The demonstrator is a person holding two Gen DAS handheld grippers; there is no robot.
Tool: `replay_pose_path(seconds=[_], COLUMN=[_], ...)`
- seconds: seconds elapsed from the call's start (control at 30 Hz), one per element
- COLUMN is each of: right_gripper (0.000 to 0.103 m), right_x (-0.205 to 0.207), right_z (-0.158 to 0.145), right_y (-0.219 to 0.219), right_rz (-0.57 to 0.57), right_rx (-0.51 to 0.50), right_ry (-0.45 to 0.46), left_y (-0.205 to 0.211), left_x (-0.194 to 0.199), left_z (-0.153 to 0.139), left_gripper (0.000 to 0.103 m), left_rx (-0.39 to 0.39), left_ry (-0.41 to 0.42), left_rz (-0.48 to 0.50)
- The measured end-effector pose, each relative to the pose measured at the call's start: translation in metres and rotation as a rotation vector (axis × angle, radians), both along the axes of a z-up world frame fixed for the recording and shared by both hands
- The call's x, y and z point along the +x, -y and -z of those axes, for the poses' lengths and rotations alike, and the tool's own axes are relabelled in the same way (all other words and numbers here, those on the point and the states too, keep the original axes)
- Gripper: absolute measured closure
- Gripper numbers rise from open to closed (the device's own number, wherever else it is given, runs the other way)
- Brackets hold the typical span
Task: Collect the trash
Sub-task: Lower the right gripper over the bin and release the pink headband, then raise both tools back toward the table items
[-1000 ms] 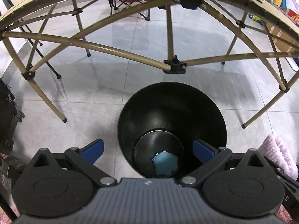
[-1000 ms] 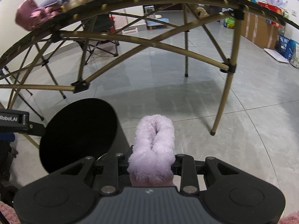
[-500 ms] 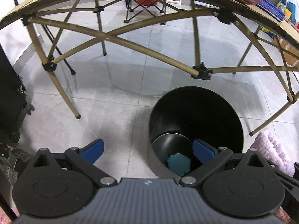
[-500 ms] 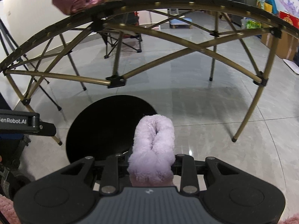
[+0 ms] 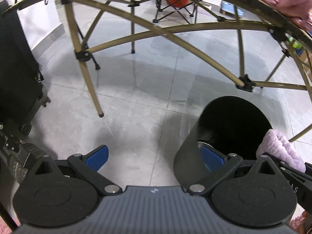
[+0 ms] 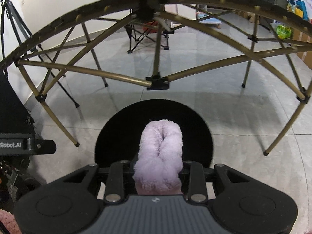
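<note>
The right hand-held gripper (image 6: 158, 167) is clamped on a fluffy lilac plush piece (image 6: 160, 152), a soft folded roll whose looped end juts out past the fingers. It tilts steeply down over the round black trash bin (image 6: 120, 136), whose dark mouth now sits straight beneath the plush; a second ago the bin lay off to the left of it. The left hand-held gripper (image 5: 154, 159) stands wide open with nothing between its blue-padded fingers (image 5: 97, 155), angled down at the glossy grey floor tiles (image 5: 136, 101). Its right finger overlaps the bin's smooth near wall (image 5: 190, 161); earlier the bin sat centred between the fingers. Beyond stands the folding tabletop's frame (image 6: 109, 74) of thin brass-coloured tubes with black joints, and farther back a folding camp chair (image 6: 144, 33).
</note>
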State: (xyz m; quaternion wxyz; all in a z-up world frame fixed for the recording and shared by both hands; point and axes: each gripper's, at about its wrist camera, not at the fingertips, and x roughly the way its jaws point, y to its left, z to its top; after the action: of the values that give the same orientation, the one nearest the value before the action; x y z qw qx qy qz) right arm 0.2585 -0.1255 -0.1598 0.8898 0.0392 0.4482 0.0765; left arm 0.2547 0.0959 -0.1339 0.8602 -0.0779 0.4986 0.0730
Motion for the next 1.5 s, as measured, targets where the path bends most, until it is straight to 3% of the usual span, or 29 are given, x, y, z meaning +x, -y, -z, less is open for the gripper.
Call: replay_pose_path(seconds=[0.5, 0.7, 0.8, 0.87, 0.93, 1.03, 1.5], right_gripper=[0.074, 0.067, 0.055, 0.041, 0.016, 0.0, 0.0], right_x=[0.037, 0.05, 0.058, 0.062, 0.063, 0.062, 0.059], right_z=[0.025, 0.032, 0.038, 0.041, 0.042, 0.039, 0.035], right_y=[-0.034, -0.037, -0.03, -0.026, -0.022, -0.023, -0.026], right_rz=[-0.031, 0.003, 0.041, 0.065, 0.083, 0.067, 0.043], right_rx=[0.022, 0.021, 0.031, 0.03, 0.04, 0.032, 0.012], right_ry=[-0.074, -0.091, -0.113, -0.126, -0.128, -0.117, -0.107], left_y=[-0.041, -0.045, -0.047, -0.048, -0.046, -0.046, -0.045], left_x=[0.002, 0.005, 0.006, 0.005, 0.004, 0.004, 0.001], left_z=[0.024, 0.028, 0.028, 0.028, 0.027, 0.027, 0.021], left_gripper=[0.0, 0.0, 0.0, 0.0, 0.0, 0.0, 0.0], left_rx=[0.002, 0.009, 0.01, 0.011, 0.012, 0.014, 0.012], left_ry=[-0.053, -0.064, -0.067, -0.066, -0.063, -0.065, -0.044], left_rz=[-0.083, -0.098, -0.11, -0.112, -0.107, -0.107, -0.098])
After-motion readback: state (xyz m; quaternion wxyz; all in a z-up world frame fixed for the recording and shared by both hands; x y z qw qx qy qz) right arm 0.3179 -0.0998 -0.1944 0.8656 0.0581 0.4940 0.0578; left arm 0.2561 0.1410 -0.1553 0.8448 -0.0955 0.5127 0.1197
